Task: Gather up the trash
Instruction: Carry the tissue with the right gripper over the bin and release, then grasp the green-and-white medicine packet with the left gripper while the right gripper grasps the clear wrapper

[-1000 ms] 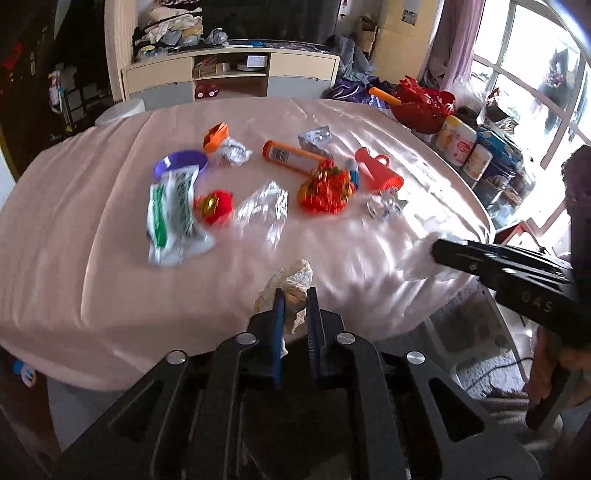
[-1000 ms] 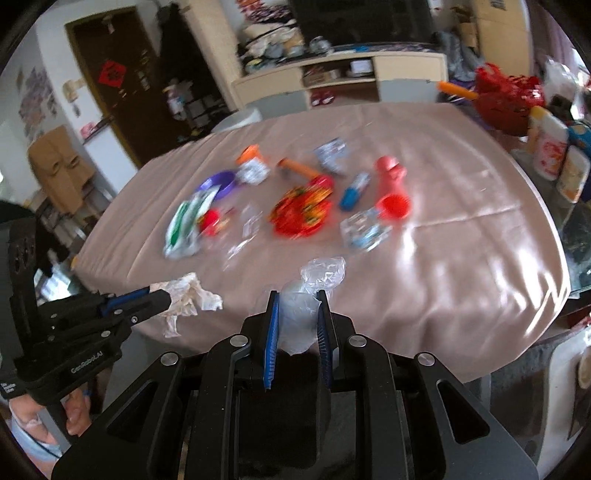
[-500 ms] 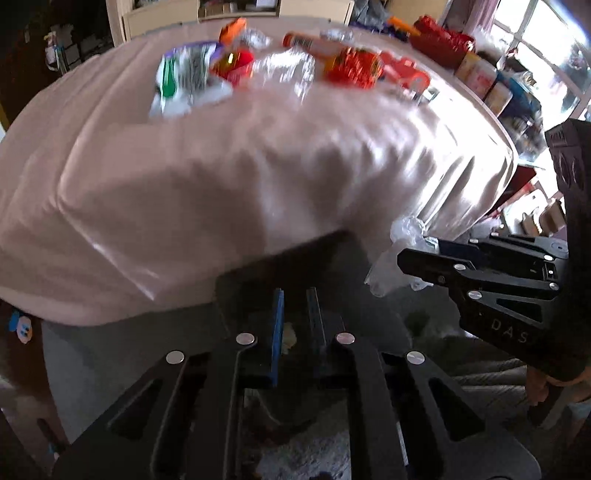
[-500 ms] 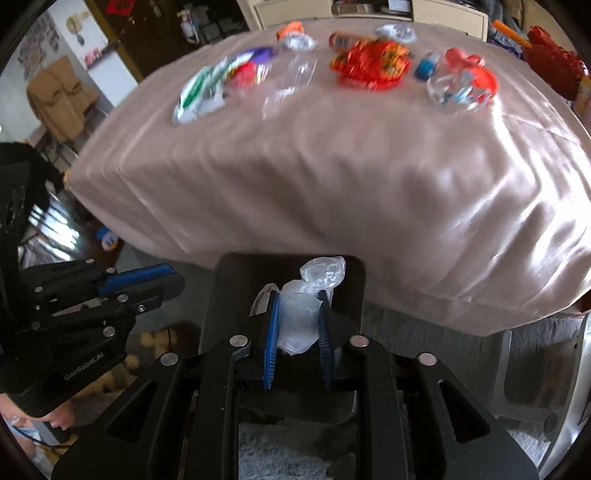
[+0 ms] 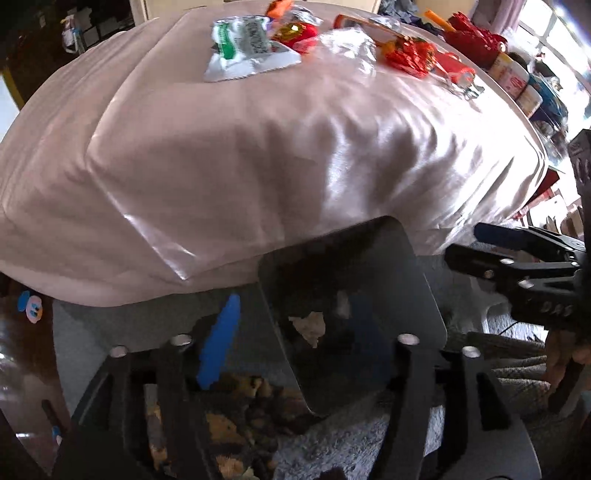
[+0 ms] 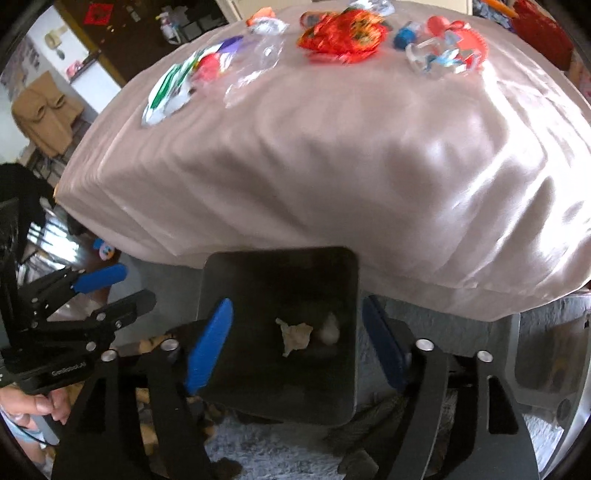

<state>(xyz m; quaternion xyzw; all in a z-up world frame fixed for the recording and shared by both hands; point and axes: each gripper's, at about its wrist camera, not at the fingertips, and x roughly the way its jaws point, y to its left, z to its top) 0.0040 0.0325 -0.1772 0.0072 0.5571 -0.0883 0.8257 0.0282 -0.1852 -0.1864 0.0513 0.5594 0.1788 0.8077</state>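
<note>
A black square bin (image 5: pixel 424 291) stands on the floor below the table's front edge. In it lie a crumpled tissue (image 5: pixel 308 326) and a clear plastic scrap (image 6: pixel 328 328). My left gripper (image 5: pixel 295 317) hangs over the bin with its jaws opening and nothing between its blue pads (image 5: pixel 218 343). My right gripper (image 6: pixel 297 314) is also above the bin (image 6: pixel 280 254), jaws opening, nothing held; the tissue (image 6: pixel 295 336) lies beneath it. Each gripper shows in the other's view: the right gripper (image 5: pixel 465 243) and the left gripper (image 6: pixel 135 286).
More trash lies on the pink tablecloth (image 5: pixel 258 147): a green-white wrapper (image 5: pixel 243 48), a red foil wrapper (image 5: pixel 406 55), clear plastic (image 6: pixel 255 70) and an orange-red bag (image 6: pixel 343 33). A grey rug (image 6: pixel 280 443) covers the floor. Jars (image 5: pixel 517 77) stand at the right.
Both grippers came down from table height to the bin. Both jaws went from shut to open; the tissue and the plastic scrap left them and now lie in the bin.
</note>
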